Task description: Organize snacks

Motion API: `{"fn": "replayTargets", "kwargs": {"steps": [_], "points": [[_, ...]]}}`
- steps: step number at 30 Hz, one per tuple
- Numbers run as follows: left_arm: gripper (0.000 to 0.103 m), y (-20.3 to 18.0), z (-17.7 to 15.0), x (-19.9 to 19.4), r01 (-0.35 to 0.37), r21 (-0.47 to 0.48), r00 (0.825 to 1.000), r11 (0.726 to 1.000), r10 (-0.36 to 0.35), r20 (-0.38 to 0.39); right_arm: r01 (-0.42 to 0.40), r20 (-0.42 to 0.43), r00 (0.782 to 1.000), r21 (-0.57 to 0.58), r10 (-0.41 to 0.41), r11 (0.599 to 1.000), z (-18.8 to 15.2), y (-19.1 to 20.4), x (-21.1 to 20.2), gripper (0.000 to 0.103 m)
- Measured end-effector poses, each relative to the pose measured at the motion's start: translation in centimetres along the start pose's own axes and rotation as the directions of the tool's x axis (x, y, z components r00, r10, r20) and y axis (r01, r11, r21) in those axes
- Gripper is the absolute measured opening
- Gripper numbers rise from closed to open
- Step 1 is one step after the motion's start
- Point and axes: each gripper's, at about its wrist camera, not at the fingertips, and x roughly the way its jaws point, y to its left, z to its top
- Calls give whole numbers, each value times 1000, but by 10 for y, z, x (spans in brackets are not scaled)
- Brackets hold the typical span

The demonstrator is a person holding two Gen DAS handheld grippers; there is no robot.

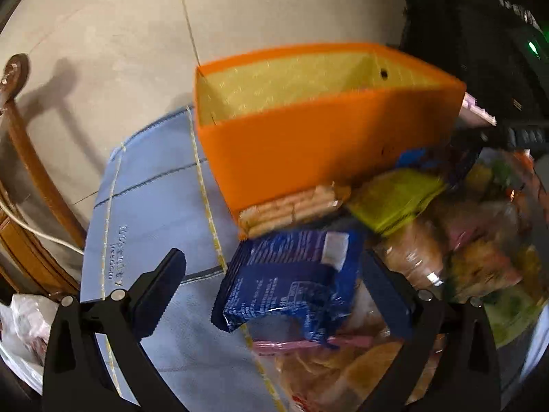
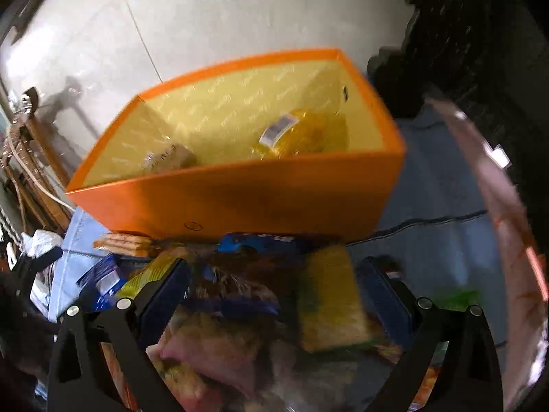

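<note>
Snacks lie heaped in front of both of your tools, on a blue cloth [image 1: 151, 206] that covers the table, with an orange box [image 1: 308, 151] standing just beyond the heap.

Your left tool [image 1: 274, 295] has its 2 fingers spread wide. A blue packet [image 1: 288, 288] sits between them, close to the right finger, but from this view you cannot tell whether either finger touches it. Ahead of that tool, a clear pack of biscuits [image 1: 291, 209] lies against the foot of the box, and a yellow-green packet [image 1: 394, 199] rests just to the right of the biscuits. Bagged bread [image 1: 411, 250] and other blurred wrappers fill the lower right.

Your right tool [image 2: 274, 295] is also wide open and holds nothing. Between its fingers lie a yellow packet [image 2: 329, 295], near the right finger, and a dark blurred wrapper [image 2: 233, 288] near the left one. Straight ahead, the box's yellow interior [image 2: 240, 110] is open to view: a yellow wrapped item with a white label [image 2: 298, 134] lies toward the right of it, and a small brownish packet [image 2: 168, 158] toward the left. A second blue packet [image 2: 260, 240] lies against the near wall of the box.
</note>
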Motion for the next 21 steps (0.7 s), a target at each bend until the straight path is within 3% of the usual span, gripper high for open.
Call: {"fn": "replayTargets", "kwargs": {"steps": [3, 4, 5, 6, 7, 8, 9, 10, 13, 15, 21], "points": [[99, -4, -8, 17, 20, 57, 1000, 998, -19, -20, 36, 26, 999, 2, -36, 999, -4, 8, 17, 99], [99, -3, -13, 23, 49, 63, 998, 997, -47, -37, 27, 18, 999, -5, -27, 1000, -6, 10, 22, 94], [90, -1, -16, 28, 69, 32, 996, 997, -67, -52, 26, 9, 1000, -15, -26, 1000, -8, 12, 26, 61], [82, 4, -19, 31, 132, -49, 989, 990, -134, -62, 28, -12, 1000, -33, -28, 999, -14, 16, 31, 60], [73, 6, -21, 31, 142, -89, 987, 986, -147, -58, 39, -2, 999, -30, -39, 999, -14, 17, 30, 54], [60, 6, -23, 28, 125, -104, 990, 987, -131, -53, 50, -6, 999, -20, -50, 999, -16, 19, 28, 47], [57, 5, -25, 27, 110, -105, 991, 988, -117, -61, 58, -13, 998, -11, -58, 998, -16, 20, 23, 45], [53, 2, -26, 24, 100, -112, 992, 989, -108, -68, 62, -19, 998, -1, -62, 998, -17, 20, 18, 36], [43, 1, -26, 9, 137, -149, 985, 979, -151, -86, 36, -4, 999, 20, -36, 999, -17, 18, -6, 32], [42, 1, -24, -5, 142, -165, 986, 976, -155, -68, 31, 14, 999, 17, -31, 999, -19, 18, -21, 31], [42, 12, 3, -66, 179, -238, 984, 955, -169, 64, -20, 125, 992, 43, 14, 999, -10, 6, -83, 30]]}}
